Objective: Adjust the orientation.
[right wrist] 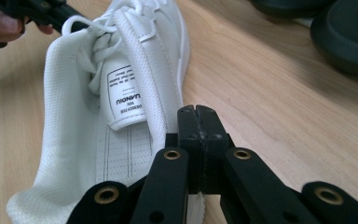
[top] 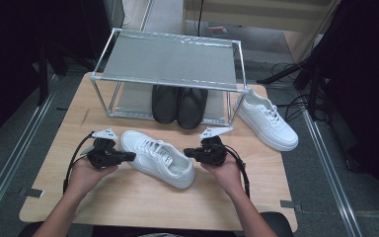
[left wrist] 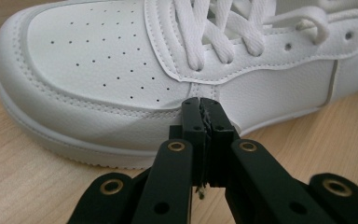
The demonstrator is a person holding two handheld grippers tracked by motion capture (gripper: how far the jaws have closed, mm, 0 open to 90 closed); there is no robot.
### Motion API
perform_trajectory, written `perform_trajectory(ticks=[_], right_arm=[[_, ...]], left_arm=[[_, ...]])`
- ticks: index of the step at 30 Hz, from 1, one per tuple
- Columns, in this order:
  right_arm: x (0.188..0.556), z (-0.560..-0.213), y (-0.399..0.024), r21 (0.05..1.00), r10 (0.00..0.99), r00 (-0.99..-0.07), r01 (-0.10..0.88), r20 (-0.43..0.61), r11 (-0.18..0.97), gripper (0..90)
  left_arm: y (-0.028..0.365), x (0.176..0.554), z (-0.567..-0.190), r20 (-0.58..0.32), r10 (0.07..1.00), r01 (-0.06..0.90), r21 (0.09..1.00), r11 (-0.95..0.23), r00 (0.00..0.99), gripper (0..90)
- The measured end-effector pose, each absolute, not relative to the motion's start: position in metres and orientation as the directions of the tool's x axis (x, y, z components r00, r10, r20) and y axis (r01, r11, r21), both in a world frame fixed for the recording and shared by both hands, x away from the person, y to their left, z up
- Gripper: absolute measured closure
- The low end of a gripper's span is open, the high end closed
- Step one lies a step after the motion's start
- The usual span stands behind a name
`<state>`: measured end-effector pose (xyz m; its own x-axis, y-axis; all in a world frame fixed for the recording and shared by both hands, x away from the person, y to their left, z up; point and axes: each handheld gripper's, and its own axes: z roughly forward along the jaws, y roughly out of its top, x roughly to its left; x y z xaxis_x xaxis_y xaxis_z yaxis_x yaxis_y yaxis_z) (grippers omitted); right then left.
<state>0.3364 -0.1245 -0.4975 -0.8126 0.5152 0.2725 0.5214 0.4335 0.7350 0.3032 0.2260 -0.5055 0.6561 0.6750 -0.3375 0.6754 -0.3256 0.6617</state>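
Rack-shadowed black shoes [top: 179, 104], heels hidden

The pair of black shoes [top: 179, 104] sits under the rack's [top: 170, 60] upper shelf, which covers their far ends, and the right gripper view cuts them at its top edge so only two rounded dark ends show. The near white sneaker [left wrist: 121, 79] runs off the top and right of the left gripper view, its heel out of frame, while in the right gripper view its heel end drops below the bottom edge behind the jaws. The small print on its tongue label [right wrist: 125, 94] is too fine to read beyond the larger line.
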Motion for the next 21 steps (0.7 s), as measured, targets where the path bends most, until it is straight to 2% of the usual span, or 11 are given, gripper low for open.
perform_trajectory(ticks=[21], right_arm=[[0.304,-0.499,-0.114,0.737,0.512,-0.813,0.522,0.277,0.43,89.9]], left_arm=[[0.206,0.326,-0.508,-0.362,0.638,0.667,0.666,-0.334,0.68,89.7]])
